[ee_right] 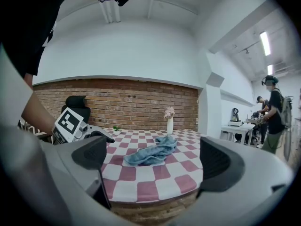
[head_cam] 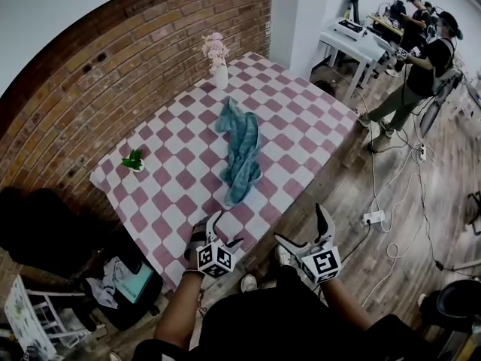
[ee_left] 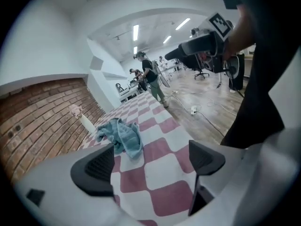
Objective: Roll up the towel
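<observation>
Step in hand: approach. Rolling has not begun.

Towel point(head_cam: 240, 153): blue, crumpled and bunched in a long heap on the checked desk point(head_cam: 173, 179). It is laid out from just in front of the vase point(head_cam: 220, 74) away toward the desk edge farthest from the vase. No part of it is seen flattened or rolled.

Left hand-held gripper point(head_cam: 224, 230): held at the desk edge farthest from the vase, over the checked cloth, short of the towel's end that lies away from the vase. Its jaws are seen apart in the left gripper view; only the cloth is seen between them, and the towel is not touched.

Right hand-held gripper point(head_cam: 303, 228): held beyond that same far edge, off the desk and farther from the vase than the left one. Its jaws are seen wide apart in the right gripper view and nothing is clamped; the towel is framed between them well ahead.

Judgement on the next move: both tools would need to be brought toward the vase until the near end of the towel is reached. The heap would probably have to be spread into a flat strip first, since a tidy roll is unlikely to be formed from bunched cloth. A corner or hem would have to be found in the folds and pinched.
</observation>
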Tool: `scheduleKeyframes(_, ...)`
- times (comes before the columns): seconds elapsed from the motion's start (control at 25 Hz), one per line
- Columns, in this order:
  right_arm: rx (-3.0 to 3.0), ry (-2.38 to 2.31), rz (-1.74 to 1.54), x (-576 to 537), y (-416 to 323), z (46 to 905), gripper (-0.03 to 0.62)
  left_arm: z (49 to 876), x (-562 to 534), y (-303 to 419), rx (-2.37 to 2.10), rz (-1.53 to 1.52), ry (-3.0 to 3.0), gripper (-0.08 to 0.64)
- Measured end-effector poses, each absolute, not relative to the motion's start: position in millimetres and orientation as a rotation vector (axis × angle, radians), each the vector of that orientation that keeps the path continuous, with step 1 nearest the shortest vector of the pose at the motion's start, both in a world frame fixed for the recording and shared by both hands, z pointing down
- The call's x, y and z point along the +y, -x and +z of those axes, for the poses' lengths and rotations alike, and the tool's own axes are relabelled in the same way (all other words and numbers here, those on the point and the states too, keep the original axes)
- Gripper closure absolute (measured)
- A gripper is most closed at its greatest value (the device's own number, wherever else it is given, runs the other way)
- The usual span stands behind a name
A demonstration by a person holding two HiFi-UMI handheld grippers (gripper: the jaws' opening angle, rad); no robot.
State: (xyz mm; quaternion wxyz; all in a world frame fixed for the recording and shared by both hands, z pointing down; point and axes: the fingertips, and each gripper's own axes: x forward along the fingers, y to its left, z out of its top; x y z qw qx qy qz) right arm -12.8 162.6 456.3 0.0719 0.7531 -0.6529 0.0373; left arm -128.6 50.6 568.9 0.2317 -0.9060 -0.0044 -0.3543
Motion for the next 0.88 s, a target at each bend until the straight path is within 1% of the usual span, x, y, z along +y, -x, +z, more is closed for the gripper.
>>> scheduleKeyframes(0.2,-2.015,-2.127,0.05,150.6,-7.1,470.4,0.002,601.1,29.8,105.4,-0.115,-1.115,2.196,0.1)
scheduleKeyframes(0.32,-2.048,-2.074,0.038,143.4,-21.4,478.4,0.002,613.8,16.6,88.4,-0.147,-1.155,2.066,0.154)
scheduleKeyframes(0.4,-2.068,-2.058,0.042,138.6,-32.9,479.8,0.002,622.9,7.6,79.9,-0.156,-1.174,2.0,0.202)
scheduleKeyframes(0.6,-2.113,-2.026,0.04,127.5,-57.7,480.5,0.002,643.1,-13.3,72.8,-0.136,-1.224,1.873,0.296)
scheduleKeyframes(0.68,-2.127,-2.009,0.04,125.0,-64.9,482.2,0.002,642.3,-20.4,70.3,-0.106,-1.22,1.841,0.378)
scheduleKeyframes(0.76,-2.139,-1.976,0.041,122.4,-70.8,486.1,0.002,640.2,-21.0,66.0,-0.093,-1.207,1.841,0.493)
scheduleKeyframes(0.8,-2.147,-1.961,0.049,120.6,-73.0,488.0,0.002,640.4,-21.2,65.1,-0.087,-1.209,1.843,0.518)
scheduleKeyframes(0.88,-2.166,-1.936,0.074,115.8,-75.2,490.6,0.002,640.9,-23.6,66.6,-0.07,-1.236,1.841,0.526)
